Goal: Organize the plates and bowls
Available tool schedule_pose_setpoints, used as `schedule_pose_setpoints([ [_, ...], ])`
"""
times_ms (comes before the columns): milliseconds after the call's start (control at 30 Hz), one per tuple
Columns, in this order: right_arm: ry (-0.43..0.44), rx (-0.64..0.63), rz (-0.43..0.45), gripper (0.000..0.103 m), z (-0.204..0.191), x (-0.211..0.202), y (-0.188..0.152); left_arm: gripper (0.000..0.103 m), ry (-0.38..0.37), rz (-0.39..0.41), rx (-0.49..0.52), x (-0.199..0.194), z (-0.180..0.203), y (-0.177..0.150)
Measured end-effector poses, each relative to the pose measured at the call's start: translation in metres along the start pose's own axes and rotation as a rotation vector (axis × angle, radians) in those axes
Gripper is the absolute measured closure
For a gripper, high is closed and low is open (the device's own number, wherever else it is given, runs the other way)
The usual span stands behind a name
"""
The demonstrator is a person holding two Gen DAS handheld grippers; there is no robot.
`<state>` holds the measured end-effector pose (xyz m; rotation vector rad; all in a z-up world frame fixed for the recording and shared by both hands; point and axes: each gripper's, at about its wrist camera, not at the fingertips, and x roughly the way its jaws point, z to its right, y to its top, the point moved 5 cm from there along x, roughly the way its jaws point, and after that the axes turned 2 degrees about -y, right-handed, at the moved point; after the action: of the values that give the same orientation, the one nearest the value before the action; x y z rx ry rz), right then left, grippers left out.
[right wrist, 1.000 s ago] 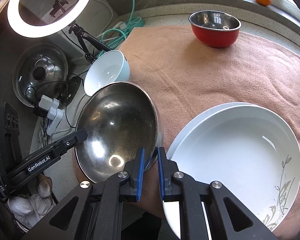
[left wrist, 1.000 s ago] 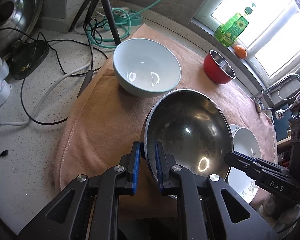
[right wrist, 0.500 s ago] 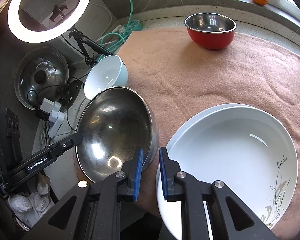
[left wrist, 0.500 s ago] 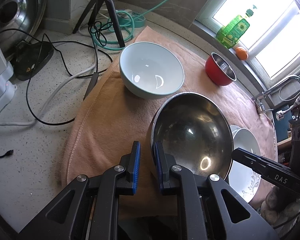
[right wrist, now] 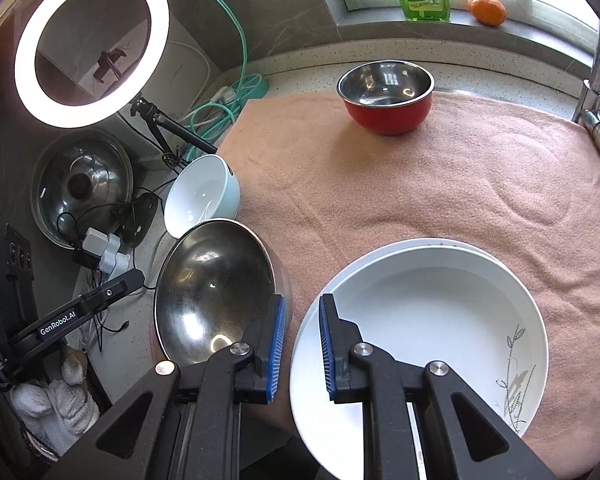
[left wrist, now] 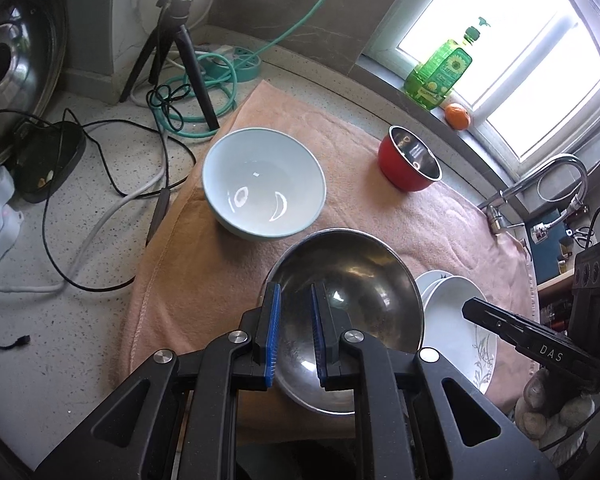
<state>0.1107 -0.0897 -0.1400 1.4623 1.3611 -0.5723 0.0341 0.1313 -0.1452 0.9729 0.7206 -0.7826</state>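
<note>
Both grippers angle steeply down over the towel [right wrist: 440, 184]: left gripper [left wrist: 294, 334] above steel bowl [left wrist: 364, 304], right gripper [right wrist: 302, 344] between bowl and plates [right wrist: 440, 320], both barely parted, gripping nothing.

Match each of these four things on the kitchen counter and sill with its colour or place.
Things:
1. steel bowl
2. small bowl
3. orange
4. plates

Descriptions:
A. on the window sill
B. red outside, steel inside
C. white, stacked, with a leaf pattern
D. large, next to the pale blue bowl

Pairs: 1-D, 2-B, 3-A, 4-C
</note>
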Motion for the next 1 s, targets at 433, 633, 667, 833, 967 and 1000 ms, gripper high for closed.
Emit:
schedule_pose_setpoints([
  [433,-0.017,0.012,0.037,0.087,0.048,-0.052,0.059,0.09,-0.083,0.011,0.11,0.019,0.075,0.059],
  [633,-0.032,-0.008,0.068,0.083,0.066,-0.062,0.107,0.09,-0.089,-0.002,0.134,0.042,0.104,0.094],
  [667,-0.029,-0.007,0.07,0.083,0.069,-0.061,0.115,0.09,-0.086,-0.002,0.135,0.047,0.108,0.099],
  [833,-0.01,0.02,0.052,0.082,0.085,-0.045,0.147,0.09,-0.071,-0.039,0.139,0.077,0.12,0.121],
  [967,-0.01,0.039,0.031,0.081,0.098,-0.023,0.167,0.09,-0.073,-0.086,0.132,0.101,0.126,0.135],
  [1000,-0.018,0.043,0.027,0.081,0.101,-0.016,0.171,0.09,-0.062,-0.089,0.127,0.107,0.126,0.139],
])
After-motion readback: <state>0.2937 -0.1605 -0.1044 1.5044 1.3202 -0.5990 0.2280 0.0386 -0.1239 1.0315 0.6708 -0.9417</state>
